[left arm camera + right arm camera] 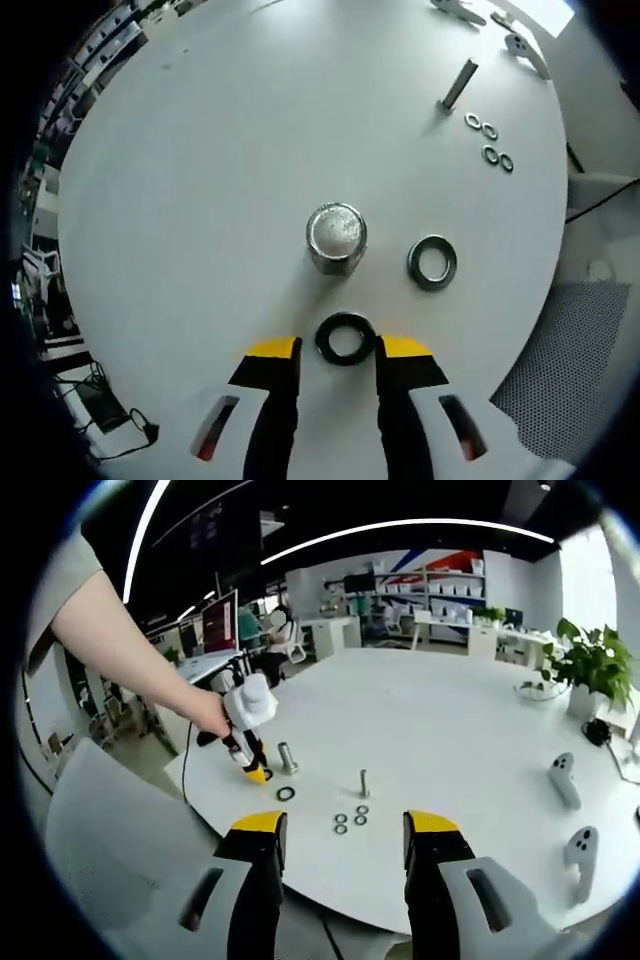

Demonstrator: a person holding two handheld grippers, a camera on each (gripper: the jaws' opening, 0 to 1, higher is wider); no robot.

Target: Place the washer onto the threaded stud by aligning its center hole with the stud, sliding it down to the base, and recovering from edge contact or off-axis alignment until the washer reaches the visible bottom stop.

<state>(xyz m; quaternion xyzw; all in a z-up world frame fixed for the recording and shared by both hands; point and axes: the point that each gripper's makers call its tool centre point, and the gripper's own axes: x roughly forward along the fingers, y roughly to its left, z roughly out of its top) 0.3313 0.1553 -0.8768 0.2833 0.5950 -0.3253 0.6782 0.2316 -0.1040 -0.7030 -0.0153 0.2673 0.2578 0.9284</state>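
My left tongs [338,352] straddle, open, the dark washer [346,338] just before the stud [336,238], ready to grip.

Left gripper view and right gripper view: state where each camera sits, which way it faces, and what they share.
Left gripper view: rides the left gripper, looking down on the white table; jaws flank a black washer before the large stud.
Right gripper view: rides the right gripper, held off the table edge, facing across the table; a person's arm holds the left gripper.
Shared: table, large stud, black washer, thin stud, four small washers.
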